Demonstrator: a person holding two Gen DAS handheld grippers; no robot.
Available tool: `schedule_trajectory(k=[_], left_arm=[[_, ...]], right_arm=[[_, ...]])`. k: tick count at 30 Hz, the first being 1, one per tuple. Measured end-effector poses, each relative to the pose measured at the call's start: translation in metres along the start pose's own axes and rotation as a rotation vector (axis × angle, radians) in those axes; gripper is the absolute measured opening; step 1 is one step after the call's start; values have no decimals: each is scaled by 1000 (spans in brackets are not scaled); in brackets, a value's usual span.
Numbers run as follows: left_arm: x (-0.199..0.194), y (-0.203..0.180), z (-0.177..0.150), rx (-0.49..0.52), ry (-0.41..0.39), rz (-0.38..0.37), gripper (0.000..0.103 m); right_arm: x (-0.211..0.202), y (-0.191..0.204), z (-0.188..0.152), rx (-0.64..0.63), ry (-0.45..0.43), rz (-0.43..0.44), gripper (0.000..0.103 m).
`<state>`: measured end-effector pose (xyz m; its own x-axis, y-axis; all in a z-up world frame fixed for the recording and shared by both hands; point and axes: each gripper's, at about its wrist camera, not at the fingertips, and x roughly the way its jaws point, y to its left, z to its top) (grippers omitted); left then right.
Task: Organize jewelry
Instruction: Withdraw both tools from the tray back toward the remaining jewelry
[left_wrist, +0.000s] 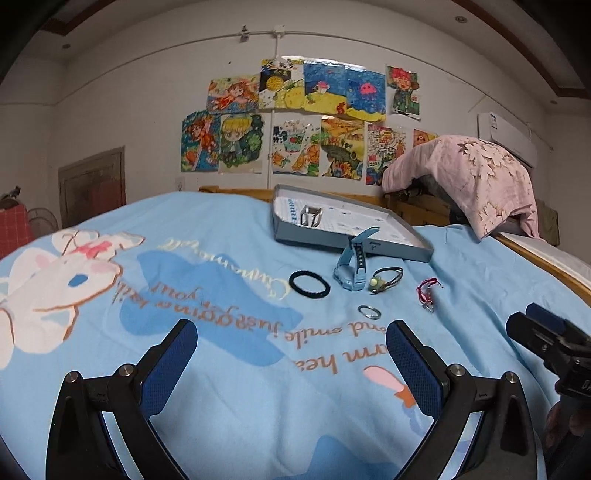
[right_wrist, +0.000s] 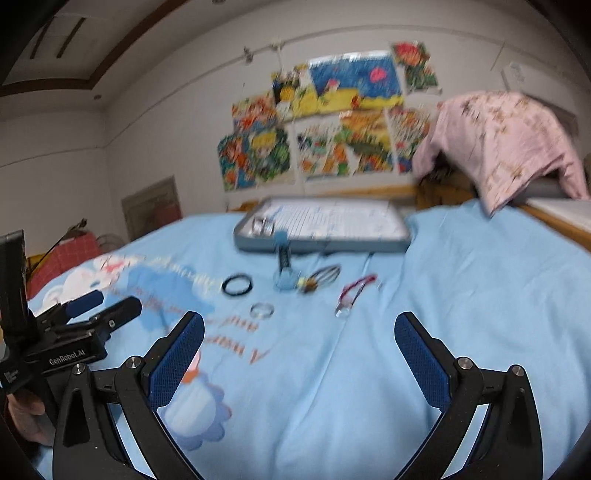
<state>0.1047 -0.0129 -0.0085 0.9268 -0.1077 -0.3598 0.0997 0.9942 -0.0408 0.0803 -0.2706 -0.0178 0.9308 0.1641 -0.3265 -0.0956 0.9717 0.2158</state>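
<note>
Left tool and right tool: each hovers low over the bed with its blue-padded fingers spread wide and nothing between them. The right wrist view is blurred. Beneath both lies a light blue bedspread printed with a cartoon figure and lettering. Just beyond the left tool's fingertips, a small silver ring lies flat on the fabric. To its right, a red cord piece with a small metal pendant. Farther back, in a rough row from left to right: a black hair tie; a light blue watch, its strap arched upward; and a dark elastic loop with a pale green bead, just beside the watch. Behind this row, a shallow grey tray with a white lining rests on the bedspread; a metal clip lies inside near its left end. A pink floral cloth is draped at far right, and children's drawings cover the wall.
</note>
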Motion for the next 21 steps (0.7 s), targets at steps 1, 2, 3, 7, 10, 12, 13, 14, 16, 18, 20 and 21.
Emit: schedule_trajectory(k=[1,2,3,7,10,12,13,14,16,18,20,21], left_arm=[[0,3,-1,-10,1,1,103],[0,4,-1,-17,2,2,103],[0,5,-1,-21,6,4,103],[9,3,-1,-10,48,16,103],[24,3,5,11,111,-5,103],[36,9,13,9,141,-15,103],[43,12,17,1,162,-34,103],[52,16,20,-6,192,-54,103],[69,20,25,-5,232,-58,103],[82,23,28,9,235,-50,103],[95,26,31,10,233,-43,97],[102,28,32,6,236,-38,87]], right_arm=[[3,-1,-2,4,10,6,101],[5,-2,-3,8,16,4,101],[6,-3,-4,11,19,3,101],[10,-6,-9,33,32,0,101],[13,-5,-10,42,40,-2,101],[16,-5,-10,49,52,-1,101],[18,-6,-9,53,56,7,101],[21,-6,-9,54,61,12,101],[26,-4,-7,46,68,25,100],[34,1,-3,26,69,35,92],[44,6,3,3,68,43,81],[50,8,5,-5,74,42,77]])
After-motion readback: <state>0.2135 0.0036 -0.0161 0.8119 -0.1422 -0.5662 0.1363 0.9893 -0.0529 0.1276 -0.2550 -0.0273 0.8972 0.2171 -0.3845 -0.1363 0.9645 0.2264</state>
